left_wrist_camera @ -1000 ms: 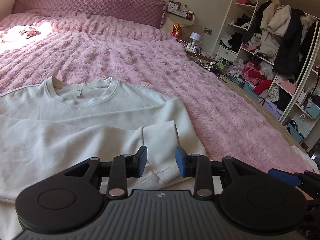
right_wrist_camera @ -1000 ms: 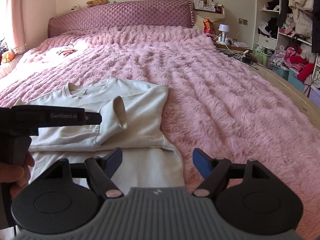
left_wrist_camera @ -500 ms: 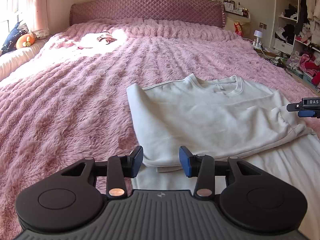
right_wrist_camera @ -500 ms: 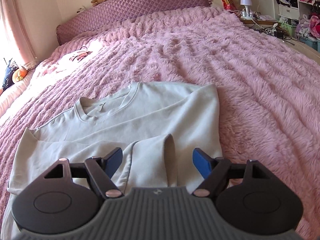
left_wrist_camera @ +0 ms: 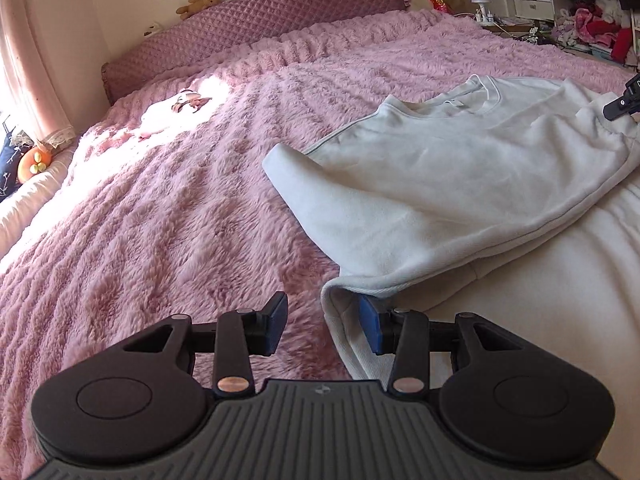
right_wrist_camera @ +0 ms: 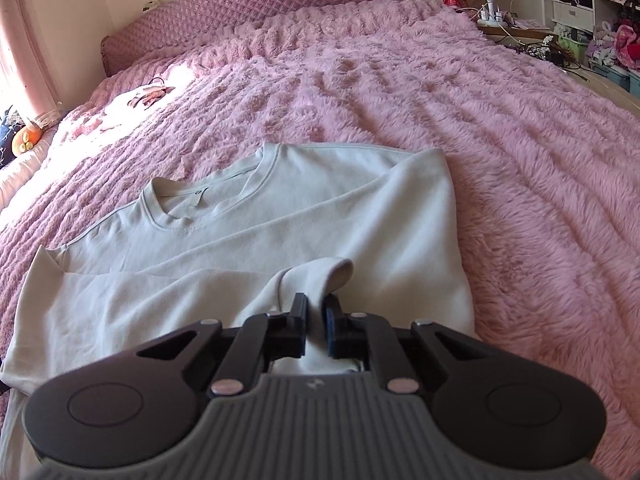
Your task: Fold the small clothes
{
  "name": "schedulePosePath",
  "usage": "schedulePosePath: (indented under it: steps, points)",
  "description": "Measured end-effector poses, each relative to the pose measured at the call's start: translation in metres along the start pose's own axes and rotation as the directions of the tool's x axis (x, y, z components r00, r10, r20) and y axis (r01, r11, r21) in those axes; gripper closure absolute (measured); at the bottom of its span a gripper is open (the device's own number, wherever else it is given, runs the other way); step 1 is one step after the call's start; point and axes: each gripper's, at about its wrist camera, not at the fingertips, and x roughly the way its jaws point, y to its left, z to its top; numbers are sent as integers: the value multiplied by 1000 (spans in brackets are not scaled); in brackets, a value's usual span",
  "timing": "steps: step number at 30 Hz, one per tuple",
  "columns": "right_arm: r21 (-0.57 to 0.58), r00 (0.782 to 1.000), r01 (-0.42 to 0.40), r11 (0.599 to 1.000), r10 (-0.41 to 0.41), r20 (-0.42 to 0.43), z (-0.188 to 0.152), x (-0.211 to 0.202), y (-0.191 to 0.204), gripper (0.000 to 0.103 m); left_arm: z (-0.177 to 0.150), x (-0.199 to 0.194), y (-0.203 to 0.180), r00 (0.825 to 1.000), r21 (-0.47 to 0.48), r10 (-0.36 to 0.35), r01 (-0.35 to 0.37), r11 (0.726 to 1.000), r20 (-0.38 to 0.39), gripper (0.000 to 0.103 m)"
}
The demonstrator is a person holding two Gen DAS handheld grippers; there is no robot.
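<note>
A white sweatshirt point(right_wrist_camera: 248, 240) lies spread on a fluffy pink bedspread point(right_wrist_camera: 500, 128), its round neckline toward the quilted purple headboard point(right_wrist_camera: 256, 4), with one sleeve folded across the body. In the right wrist view, the right gripper point(right_wrist_camera: 316, 318) has its two fingers pressed narrowly together on the cuff end of that folded sleeve, and a bunch of white fabric rises in a small loop just beyond the fingertips. In the left wrist view, the left gripper point(left_wrist_camera: 323, 326) is spread wide and holds nothing; its blue-padded right finger point(left_wrist_camera: 370, 330) sits just inside the lower corner of the sweatshirt point(left_wrist_camera: 460, 184), where the hem curls up, while the other finger hangs over the pink bedspread point(left_wrist_camera: 160, 220). The tip of the right gripper point(left_wrist_camera: 622, 104) shows at the far right edge, against the sleeve. A teddy bear point(left_wrist_camera: 200, 3) sits on top of the headboard point(left_wrist_camera: 256, 36).
</note>
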Motion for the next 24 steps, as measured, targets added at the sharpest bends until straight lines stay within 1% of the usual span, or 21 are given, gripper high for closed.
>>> schedulePosePath:
  steps: [1,2,3,4,6,7,8,9,10,11,12,14,16,18,20,23,24]
  points:
    - [0,1000,2,1000,-2,6,0,-2,1,101,1,2,-1,1000,3,-7,7,1000,4,54]
    - [-3,1000,1,1000,-1,13,-1,-4,2,101,3,4,-2,1000,9,-29,29,1000,3,58]
    - [-6,1000,-1,1000,1,18,-2,-5,3,102,3,6,-4,998,13,-60,60,998,-4,86]
    - [-10,1000,-4,1000,4,21,-2,-8,4,102,4,10,-4,996,12,-88,88,996,-19,100]
    - [-7,999,-10,1000,10,33,-1,-13,5,102,4,8,-7,997,22,-77,77,997,-8,100]
    - [4,999,-6,1000,6,48,0,-19,5,102,3,6,-8,999,25,-51,51,998,15,100]
    - [20,997,-5,1000,4,72,1,-27,4,102,3,2,-7,999,7,-32,32,999,31,100]
    - [37,995,-10,999,7,100,3,-37,2,102,3,0,-5,999,-19,-24,25,1000,40,100]
    - [49,992,-19,999,12,125,5,-46,0,102,3,-4,0,999,-70,-14,17,997,50,100]
    - [57,989,-22,998,13,148,6,-56,-2,102,3,-5,4,999,-109,-19,24,994,46,100]
    - [58,985,-13,998,3,171,6,-65,-3,102,3,-6,7,999,-142,-22,28,989,40,100]
    - [48,978,34,998,-43,203,4,-75,-7,102,2,-6,7,999,-170,-18,22,985,29,100]
    - [67,982,48,997,-60,179,0,-73,-18,102,0,-2,3,1000,-182,-9,10,983,7,100]
    - [102,992,57,993,-68,108,-8,-58,-32,102,-3,4,-2,1000,-170,-3,1,985,-13,100]
    - [116,994,81,990,-88,63,-18,-42,-42,102,-7,7,-4,1000,-173,5,-9,985,-23,100]
    - [122,994,88,989,-96,53,-32,-25,-54,100,-8,5,-4,1000,-187,12,-17,982,-29,100]
    - [127,994,89,988,-97,54,-35,-24,-56,96,-8,5,-3,999,-196,9,-15,980,-33,100]
